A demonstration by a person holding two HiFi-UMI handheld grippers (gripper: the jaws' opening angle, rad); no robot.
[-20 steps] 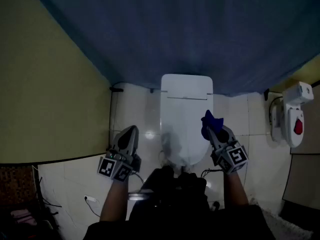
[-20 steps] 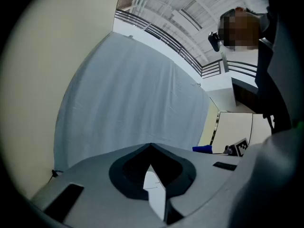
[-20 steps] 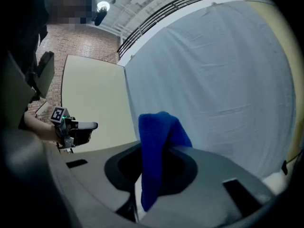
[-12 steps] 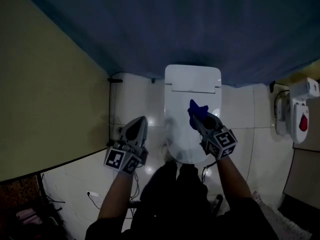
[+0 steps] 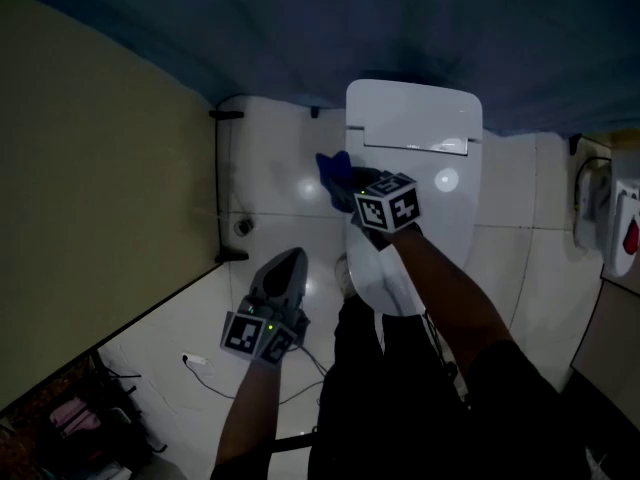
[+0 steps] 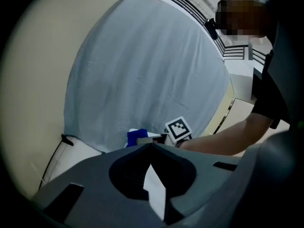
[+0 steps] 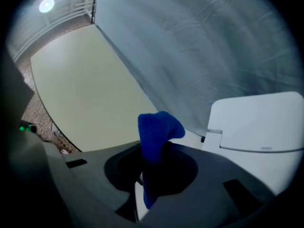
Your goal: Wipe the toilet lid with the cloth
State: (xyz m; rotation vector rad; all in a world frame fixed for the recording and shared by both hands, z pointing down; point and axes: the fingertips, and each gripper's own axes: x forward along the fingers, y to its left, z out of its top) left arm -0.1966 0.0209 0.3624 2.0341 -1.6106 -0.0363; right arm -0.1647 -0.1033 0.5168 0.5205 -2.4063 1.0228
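The white toilet has its lid (image 5: 430, 183) down, top centre in the head view. My right gripper (image 5: 347, 182) reaches over the lid's left edge, shut on a blue cloth (image 5: 333, 169) that bunches out past its tips. In the right gripper view the cloth (image 7: 156, 134) stands up between the jaws, with the toilet lid (image 7: 259, 122) off to the right. My left gripper (image 5: 288, 264) hangs lower left over the tiled floor, apart from the toilet, jaws together on nothing. The left gripper view looks past its tips (image 6: 151, 147) at the cloth (image 6: 135, 137).
A beige wall panel (image 5: 100, 168) closes the left side and a blue-grey curtain (image 5: 420, 28) hangs behind the toilet. A white fixture (image 5: 622, 230) is mounted at the right edge. A cable (image 5: 200, 365) lies on the floor. The person's dark legs (image 5: 385, 398) stand before the toilet.
My right gripper has carried the cloth from the lid's right side across to its left edge and farther back. The left gripper stays low at the left, still shut.
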